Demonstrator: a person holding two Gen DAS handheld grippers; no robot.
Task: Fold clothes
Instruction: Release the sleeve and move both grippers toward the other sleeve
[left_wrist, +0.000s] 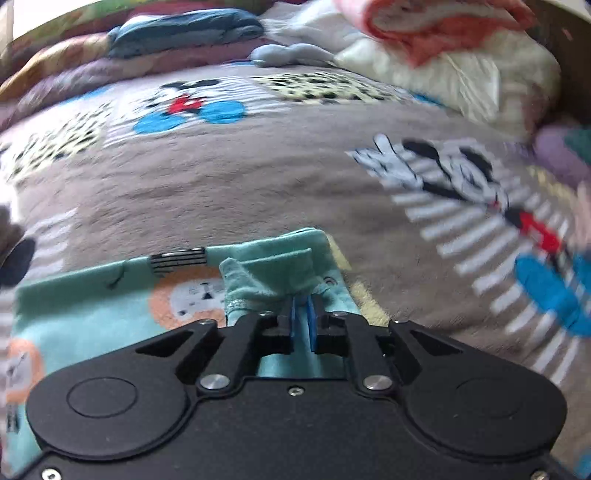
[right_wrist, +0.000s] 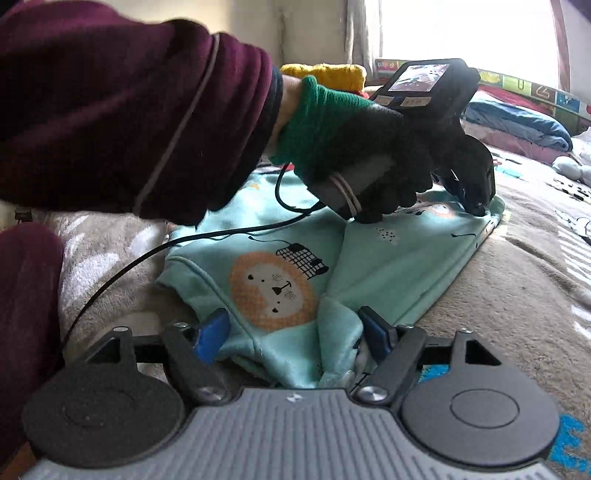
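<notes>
A small mint-green garment with orange lion prints (right_wrist: 388, 258) lies on the bed blanket; it also shows in the left wrist view (left_wrist: 92, 306). My left gripper (left_wrist: 303, 314) is shut on a bunched fold of the garment at its far corner. In the right wrist view the left gripper (right_wrist: 476, 206) presses on that far corner, held by a gloved hand. My right gripper (right_wrist: 291, 332) is open, its blue pads either side of a raised fold at the garment's near edge.
A grey-brown cartoon-mouse blanket (left_wrist: 258, 177) covers the bed. Folded blue cloth (left_wrist: 184, 29), a pink towel (left_wrist: 443, 26) and a white pile (left_wrist: 461, 81) lie at the far side. A black cable (right_wrist: 184, 236) runs across the garment. A maroon sleeve (right_wrist: 129, 103) fills the upper left.
</notes>
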